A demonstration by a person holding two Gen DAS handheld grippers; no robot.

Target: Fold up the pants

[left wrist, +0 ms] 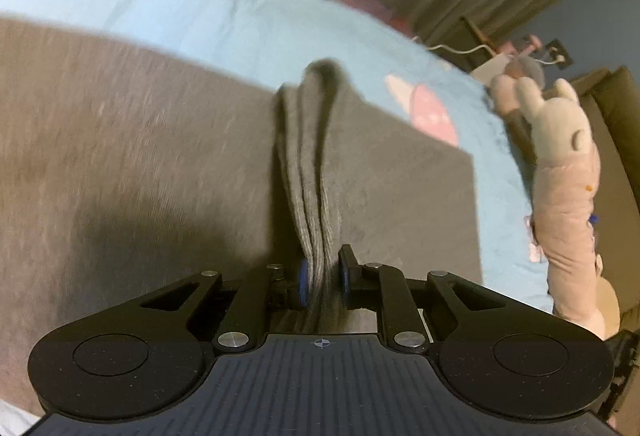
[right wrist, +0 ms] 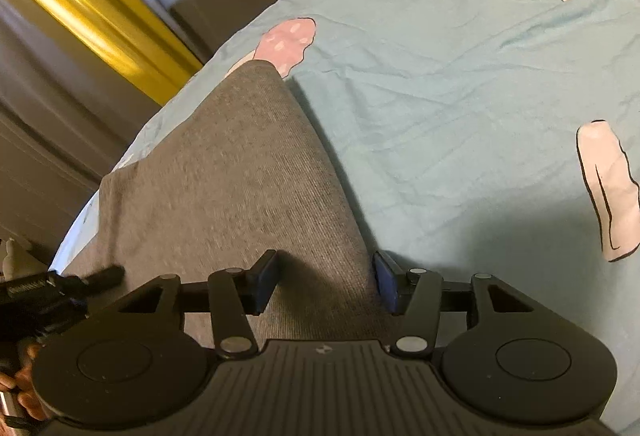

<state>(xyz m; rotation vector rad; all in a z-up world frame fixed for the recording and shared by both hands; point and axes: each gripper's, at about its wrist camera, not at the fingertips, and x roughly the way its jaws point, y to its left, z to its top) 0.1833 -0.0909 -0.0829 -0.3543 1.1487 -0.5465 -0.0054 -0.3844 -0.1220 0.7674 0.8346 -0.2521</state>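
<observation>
Left gripper [left wrist: 323, 278] angled down — clamping pants [left wrist: 316, 172].

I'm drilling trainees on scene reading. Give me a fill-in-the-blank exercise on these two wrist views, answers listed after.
1. The left gripper is shut on a bunched fold of the ____ pants.
2. The pants lie on a light blue sheet printed with ____.
3. The right gripper has its jaws ____ over the pants, gripping nothing.
4. Beside the sheet in the left wrist view lies a plush ____.

Missing words: grey; mushrooms; open; rabbit
</observation>
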